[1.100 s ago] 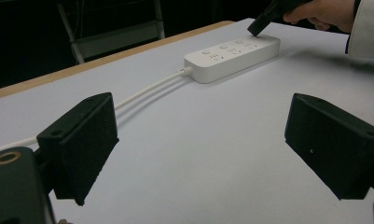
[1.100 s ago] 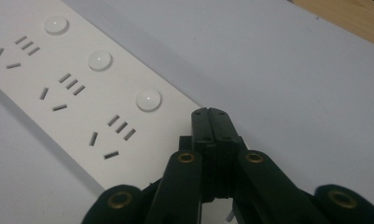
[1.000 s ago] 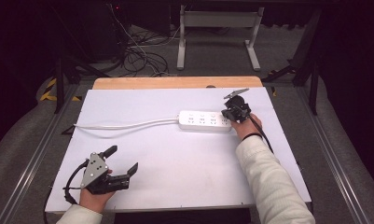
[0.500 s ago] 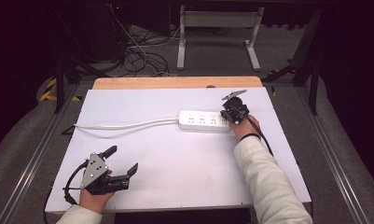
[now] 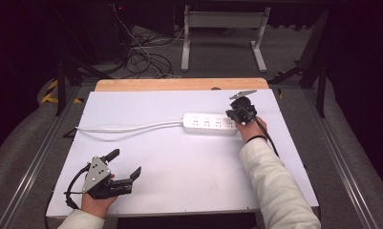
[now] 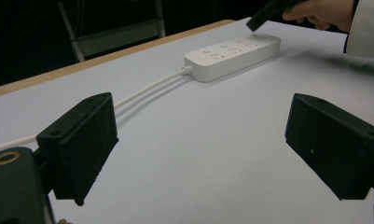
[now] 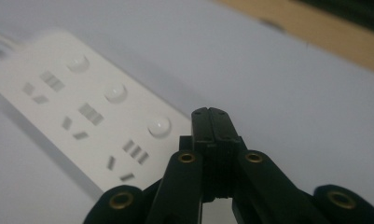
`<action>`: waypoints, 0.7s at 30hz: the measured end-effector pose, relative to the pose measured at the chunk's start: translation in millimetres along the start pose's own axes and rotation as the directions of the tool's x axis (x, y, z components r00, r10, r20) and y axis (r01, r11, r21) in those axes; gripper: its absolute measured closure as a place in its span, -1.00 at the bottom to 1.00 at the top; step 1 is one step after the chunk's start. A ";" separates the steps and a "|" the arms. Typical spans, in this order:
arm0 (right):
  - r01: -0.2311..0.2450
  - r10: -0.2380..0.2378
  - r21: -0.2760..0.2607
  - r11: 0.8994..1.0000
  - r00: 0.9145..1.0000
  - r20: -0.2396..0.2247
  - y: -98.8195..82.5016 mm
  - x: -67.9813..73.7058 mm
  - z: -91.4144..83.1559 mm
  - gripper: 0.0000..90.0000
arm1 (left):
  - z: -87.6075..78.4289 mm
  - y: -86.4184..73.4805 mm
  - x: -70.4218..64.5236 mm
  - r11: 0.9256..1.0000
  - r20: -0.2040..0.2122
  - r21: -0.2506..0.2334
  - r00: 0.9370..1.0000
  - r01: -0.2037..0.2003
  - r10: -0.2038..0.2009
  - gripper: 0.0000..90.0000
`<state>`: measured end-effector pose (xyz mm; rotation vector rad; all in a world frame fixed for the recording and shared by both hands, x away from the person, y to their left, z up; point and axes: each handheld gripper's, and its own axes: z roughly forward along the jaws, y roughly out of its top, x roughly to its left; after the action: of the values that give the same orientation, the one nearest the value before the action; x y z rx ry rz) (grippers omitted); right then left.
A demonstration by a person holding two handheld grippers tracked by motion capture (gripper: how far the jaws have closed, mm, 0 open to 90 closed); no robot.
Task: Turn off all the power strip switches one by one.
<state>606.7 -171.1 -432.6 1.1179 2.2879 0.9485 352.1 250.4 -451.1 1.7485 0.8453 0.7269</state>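
White power strip (image 5: 210, 123): lying far right on the table (image 5: 179, 162), its cord (image 5: 127, 128) running left.
Hidden: right gripper (image 5: 238, 113) covering the strip's right end.
Right gripper: jaws pressing together, holding nothing, tips hovering at that end.
Left gripper (image 5: 124, 164): resting near left, jaws gaping wide, holding nothing.

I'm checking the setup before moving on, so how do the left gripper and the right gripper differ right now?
The left gripper has its jaws spread wide with nothing between them; the right gripper has its jaws pressed shut, also on nothing. The left gripper sits near the table's front edge, far from the power strip; the right gripper hovers at the strip's far end, close to its buttons. Both are black and hand-held.
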 end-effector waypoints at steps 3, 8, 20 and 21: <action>0.022 -0.023 -0.062 0.998 1.000 -0.020 8.7 5.2 -14.0 1.00 | 0.4 0.1 0.1 1.000 -0.001 0.001 1.000 0.004 -0.004 -0.78; 0.051 -0.054 -0.078 0.996 0.998 -0.027 13.4 11.4 -18.7 1.00 | -0.6 0.2 -1.0 1.000 -0.004 0.000 1.000 0.006 -0.006 -0.78; 0.108 -0.113 -0.053 0.993 0.989 -0.096 15.5 20.7 -3.6 1.00 | -0.2 0.2 -0.8 1.000 -0.002 0.001 1.000 0.005 -0.005 -0.79; 0.112 -0.116 -0.049 0.993 0.988 -0.097 15.1 21.3 -0.9 1.00 | -0.2 0.2 -1.0 1.000 -0.004 -0.001 1.000 0.007 -0.007 -0.79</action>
<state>601.4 -147.6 -422.5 0.9302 2.3706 1.0249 351.4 249.7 -450.9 1.7431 0.8525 0.7262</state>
